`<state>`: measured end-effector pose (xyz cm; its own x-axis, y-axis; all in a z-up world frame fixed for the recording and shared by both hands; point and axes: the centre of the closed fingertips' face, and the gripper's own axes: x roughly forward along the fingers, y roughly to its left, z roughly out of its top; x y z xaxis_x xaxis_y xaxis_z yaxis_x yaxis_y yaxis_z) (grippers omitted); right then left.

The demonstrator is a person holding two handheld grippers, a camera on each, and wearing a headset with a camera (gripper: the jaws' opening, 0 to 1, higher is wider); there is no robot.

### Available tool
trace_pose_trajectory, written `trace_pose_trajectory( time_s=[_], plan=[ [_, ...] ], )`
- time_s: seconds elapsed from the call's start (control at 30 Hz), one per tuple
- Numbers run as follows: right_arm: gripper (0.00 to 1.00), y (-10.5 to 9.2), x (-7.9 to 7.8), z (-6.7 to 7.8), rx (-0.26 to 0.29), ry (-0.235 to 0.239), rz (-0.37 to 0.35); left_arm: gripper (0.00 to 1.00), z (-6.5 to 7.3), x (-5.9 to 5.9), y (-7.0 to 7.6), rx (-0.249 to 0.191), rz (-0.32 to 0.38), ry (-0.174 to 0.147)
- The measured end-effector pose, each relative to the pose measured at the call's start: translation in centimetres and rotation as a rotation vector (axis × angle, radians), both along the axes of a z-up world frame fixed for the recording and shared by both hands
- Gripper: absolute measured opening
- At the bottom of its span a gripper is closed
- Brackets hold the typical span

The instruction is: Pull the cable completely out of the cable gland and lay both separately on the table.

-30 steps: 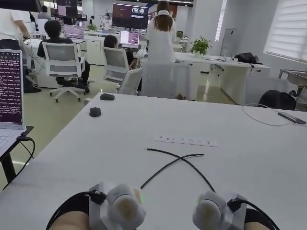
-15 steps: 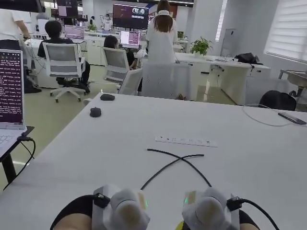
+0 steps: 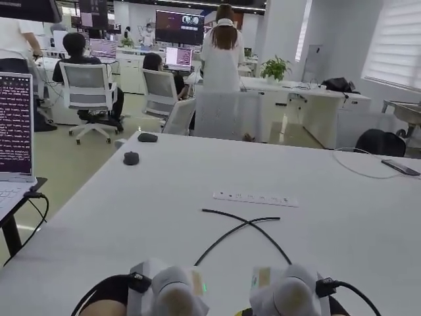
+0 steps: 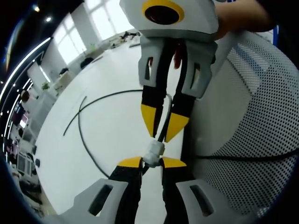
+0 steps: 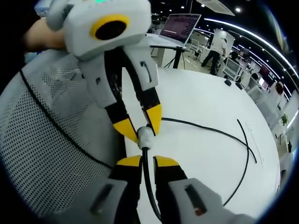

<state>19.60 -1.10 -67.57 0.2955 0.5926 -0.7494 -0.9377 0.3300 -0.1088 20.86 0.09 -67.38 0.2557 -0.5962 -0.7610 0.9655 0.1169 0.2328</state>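
The cable gland (image 4: 153,151) is pinched in the fingers of the left gripper (image 4: 152,162) at the near edge of the tabletop (image 3: 342,217). The cable (image 3: 245,224) is clamped just behind it by the narrowed fingers of the right gripper (image 5: 147,161). The grippers have been drawn closer together within the last second; the pull is judged ready, the cable not yet freed.

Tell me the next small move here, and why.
Probably draw the right claw straight back, away from the left claw, which should hold steady. The left claw is shut on the white cable gland, the right claw on the black cable just behind it, and the cable runs into the gland, so neither can be laid down yet.
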Motion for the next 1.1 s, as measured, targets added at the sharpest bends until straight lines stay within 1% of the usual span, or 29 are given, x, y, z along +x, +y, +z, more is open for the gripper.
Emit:
trace_pose_trajectory(
  time_s=[0.03,0.1,0.17,0.23,0.27,0.3,0.33,0.37,0.43,0.53,0.6,0.63,0.67,0.7,0.8,0.87,0.93,1.0,1.03,1.1],
  plan=[
    [0.04,0.1,-0.1,0.0,0.002,0.001,0.007,0.16,0.0,0.1,0.0,-0.002,0.005,0.000],
    [0.03,0.1,0.0,0.0,-0.008,-0.014,0.015,0.16,0.0,0.1,0.1,-0.006,0.015,0.009],
    [0.03,0.1,0.0,-0.1,-0.006,-0.011,0.013,0.16,0.0,0.2,0.1,-0.003,0.020,0.009],
    [0.03,-0.1,0.0,-0.2,-0.019,-0.010,0.010,0.16,-0.2,0.5,0.6,0.028,0.032,-0.010],
    [0.03,-0.3,0.0,-0.3,-0.027,-0.011,0.010,0.16,-0.4,0.8,0.9,0.051,0.029,-0.030],
    [0.03,-0.4,0.0,-0.4,-0.033,-0.011,0.008,0.16,-0.4,0.8,1.0,0.047,0.036,-0.022],
    [0.03,-0.7,0.2,-0.5,-0.044,-0.012,-0.001,0.16,-0.3,0.9,0.9,0.035,0.047,-0.013],
    [0.03,-0.8,0.2,-0.6,-0.050,-0.012,-0.003,0.16,-0.3,0.9,0.9,0.030,0.052,-0.010],
    [0.03,-1.1,0.3,-0.8,-0.063,-0.010,-0.010,0.15,-0.4,1.1,1.2,0.046,0.054,-0.020],
    [0.03,-1.9,0.3,-1.4,-0.105,0.002,-0.023,0.14,-0.5,1.2,1.4,0.053,0.059,-0.016],
    [0.03,-2.1,0.4,-1.4,-0.106,0.003,-0.038,0.14,-0.3,1.1,1.2,0.039,0.061,-0.008],
    [0.03,-2.1,0.4,-1.5,-0.106,0.007,-0.043,0.14,-0.3,1.1,1.2,0.041,0.059,-0.010],
    [0.03,-2.2,0.4,-1.5,-0.110,0.007,-0.043,0.14,-0.4,1.2,1.3,0.054,0.056,-0.019],
    [0.03,-2.3,0.4,-1.5,-0.114,0.007,-0.043,0.14,-0.4,1.2,1.3,0.058,0.054,-0.020],
    [0.03,-2.3,0.4,-1.4,-0.113,0.001,-0.042,0.14,-0.2,1.2,1.4,0.050,0.061,-0.018],
    [0.03,-2.4,0.6,-1.3,-0.104,0.005,-0.056,0.14,-0.2,1.2,1.3,0.042,0.067,-0.013],
    [0.04,-2.5,0.6,-1.3,-0.103,0.001,-0.060,0.14,-0.1,1.2,1.2,0.036,0.071,-0.016],
    [0.03,-2.5,0.7,-1.2,-0.097,0.001,-0.064,0.14,0.0,1.3,1.2,0.037,0.076,-0.020],
    [0.03,-2.6,0.7,-1.2,-0.102,0.000,-0.064,0.14,-0.1,1.4,1.4,0.045,0.081,-0.026],
    [0.03,-2.8,0.7,-1.3,-0.105,0.002,-0.072,0.14,-0.1,1.5,1.5,0.039,0.089,-0.021]
  ],
)
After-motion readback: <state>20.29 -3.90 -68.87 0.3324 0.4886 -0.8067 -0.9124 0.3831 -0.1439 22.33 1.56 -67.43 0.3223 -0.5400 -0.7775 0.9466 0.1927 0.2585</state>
